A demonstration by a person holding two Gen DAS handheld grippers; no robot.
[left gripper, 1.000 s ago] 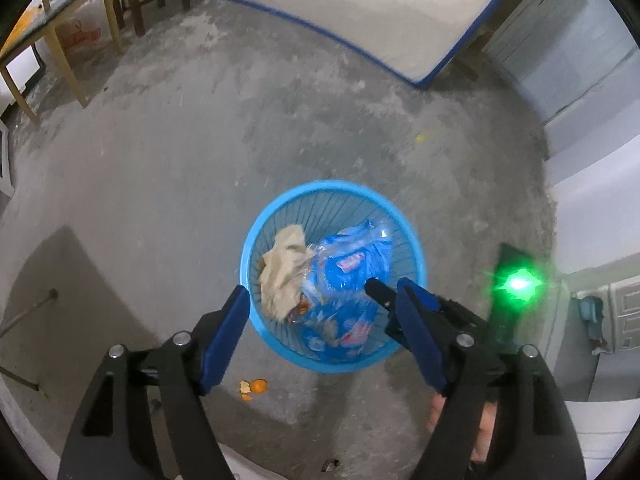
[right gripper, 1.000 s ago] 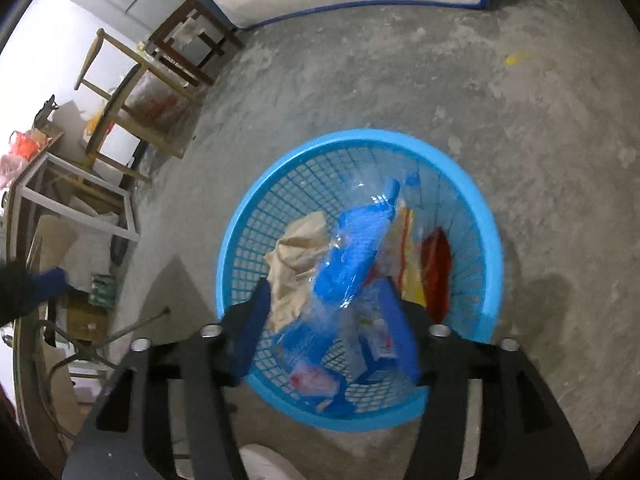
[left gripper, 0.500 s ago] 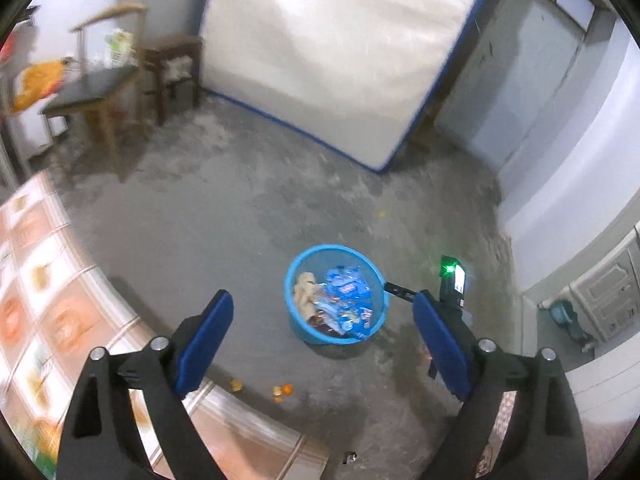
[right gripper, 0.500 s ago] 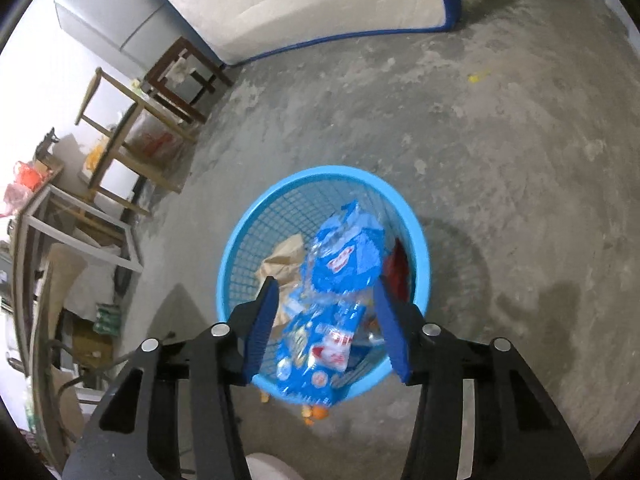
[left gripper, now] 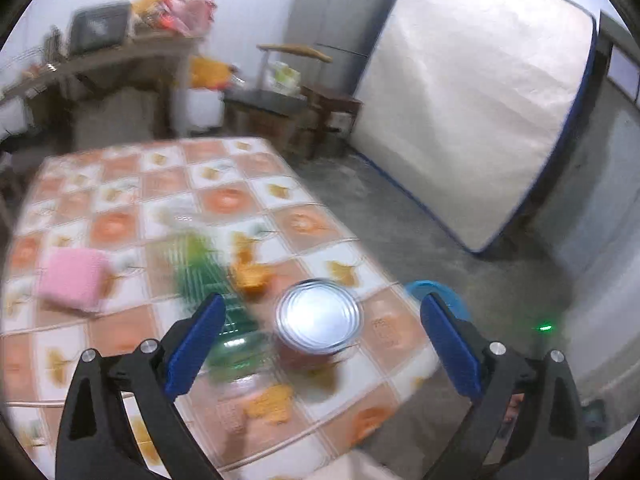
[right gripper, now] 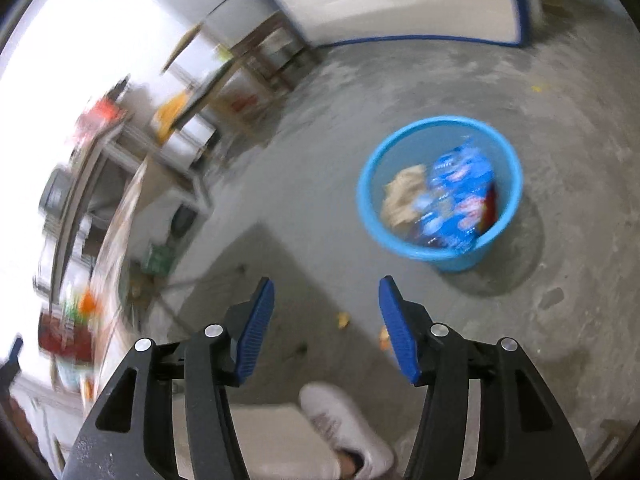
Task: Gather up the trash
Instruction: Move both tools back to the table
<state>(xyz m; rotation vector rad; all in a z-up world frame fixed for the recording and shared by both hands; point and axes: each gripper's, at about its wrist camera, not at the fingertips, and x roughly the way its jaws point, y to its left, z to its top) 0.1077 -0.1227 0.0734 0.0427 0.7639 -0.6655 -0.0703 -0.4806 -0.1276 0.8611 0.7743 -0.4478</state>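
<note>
With both hand-held grippers, left point(left gripper: 320, 332) and right point(right gripper: 326, 320), spread and empty, I risk toppling the tin can point(left gripper: 318, 330) on the desk point(left gripper: 120, 184), beside what seems a green bottle point(left gripper: 208, 280), by closing off-centre.

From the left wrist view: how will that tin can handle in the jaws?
The tin can looks rigid metal, so it likely won't crush. Its round wall may slip or roll if tipped. Lid looks sealed, so possibly heavy.
</note>
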